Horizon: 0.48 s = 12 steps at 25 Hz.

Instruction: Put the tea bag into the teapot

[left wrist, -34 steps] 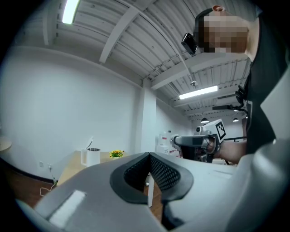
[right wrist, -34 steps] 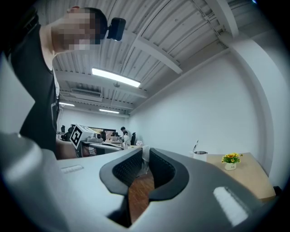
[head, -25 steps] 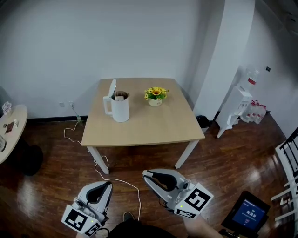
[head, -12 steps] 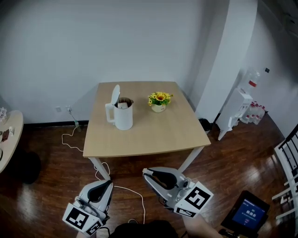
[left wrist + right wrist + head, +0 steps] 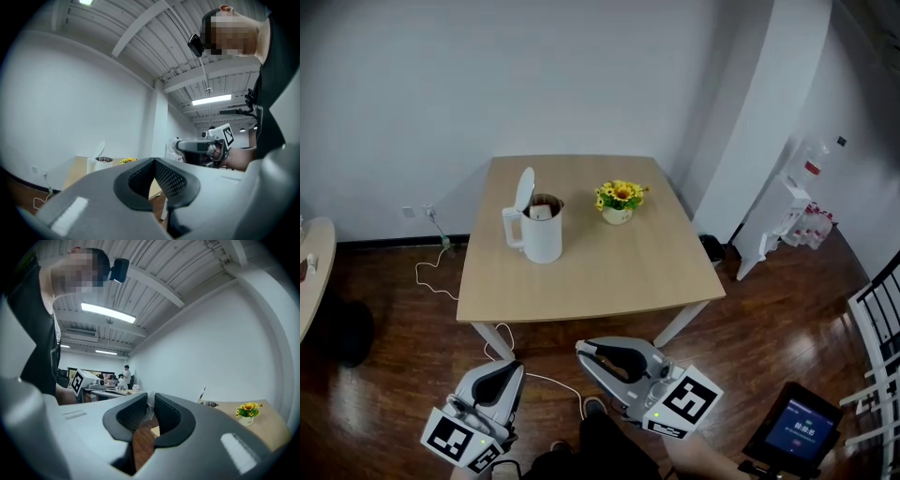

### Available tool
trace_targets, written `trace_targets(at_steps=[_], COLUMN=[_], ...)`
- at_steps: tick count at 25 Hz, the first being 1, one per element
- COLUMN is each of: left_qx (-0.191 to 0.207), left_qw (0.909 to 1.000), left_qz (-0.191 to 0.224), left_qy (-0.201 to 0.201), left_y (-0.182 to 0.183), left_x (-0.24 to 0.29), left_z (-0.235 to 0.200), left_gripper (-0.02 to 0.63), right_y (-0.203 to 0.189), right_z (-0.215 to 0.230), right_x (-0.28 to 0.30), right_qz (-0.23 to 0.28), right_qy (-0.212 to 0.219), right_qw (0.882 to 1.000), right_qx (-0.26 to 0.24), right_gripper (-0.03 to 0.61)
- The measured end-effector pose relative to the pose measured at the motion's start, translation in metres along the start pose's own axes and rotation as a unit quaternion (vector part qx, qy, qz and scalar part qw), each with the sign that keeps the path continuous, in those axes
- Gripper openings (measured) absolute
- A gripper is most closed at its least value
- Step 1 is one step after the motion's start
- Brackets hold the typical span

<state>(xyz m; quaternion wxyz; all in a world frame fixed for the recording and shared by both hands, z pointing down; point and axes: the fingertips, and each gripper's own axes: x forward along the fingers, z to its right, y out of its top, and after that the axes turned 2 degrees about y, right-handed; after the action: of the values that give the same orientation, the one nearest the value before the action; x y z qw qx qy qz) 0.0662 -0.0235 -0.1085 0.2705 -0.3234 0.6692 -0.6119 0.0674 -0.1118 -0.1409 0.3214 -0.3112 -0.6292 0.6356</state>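
Observation:
The white teapot [image 5: 542,234], a kettle, stands on the left half of the wooden table [image 5: 609,272] with its lid [image 5: 525,187] tipped up. A pale tea bag [image 5: 541,213] shows inside its mouth. Both grippers hang low over the floor, well short of the table's near edge. My left gripper [image 5: 514,366] has its pads meeting at the tip, with nothing held [image 5: 153,159]. My right gripper [image 5: 579,350] shows a narrow gap between its pads, with nothing in it [image 5: 151,397]. The teapot [image 5: 208,404] lies to its right, far off.
A small pot of yellow flowers [image 5: 619,199] stands right of the teapot. A white cable [image 5: 441,272] runs over the wooden floor. A round side table [image 5: 309,272] is at left, a white dispenser [image 5: 778,220] and a chair [image 5: 881,309] at right, a tablet [image 5: 792,436] at lower right.
The view has shifted a little, so the table sits slightly further left in the frame. Both grippers stay low in front of me, with their jaws unchanged.

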Motion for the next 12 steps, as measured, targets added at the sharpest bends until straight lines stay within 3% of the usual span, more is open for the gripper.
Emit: trace_targets(at_steps=[12], left_qx=[0.000], left_qw=[0.9991], left_qz=[0.000], left_qy=[0.043], left_y=[0.008], left_x=[0.089], left_z=[-0.025], left_gripper=[0.002], right_y=[0.005], right_z=[0.093], right_x=[0.014], right_qz=[0.001], right_qy=[0.049], right_qw=[0.999], right_qx=[-0.009], right_gripper=[0.051])
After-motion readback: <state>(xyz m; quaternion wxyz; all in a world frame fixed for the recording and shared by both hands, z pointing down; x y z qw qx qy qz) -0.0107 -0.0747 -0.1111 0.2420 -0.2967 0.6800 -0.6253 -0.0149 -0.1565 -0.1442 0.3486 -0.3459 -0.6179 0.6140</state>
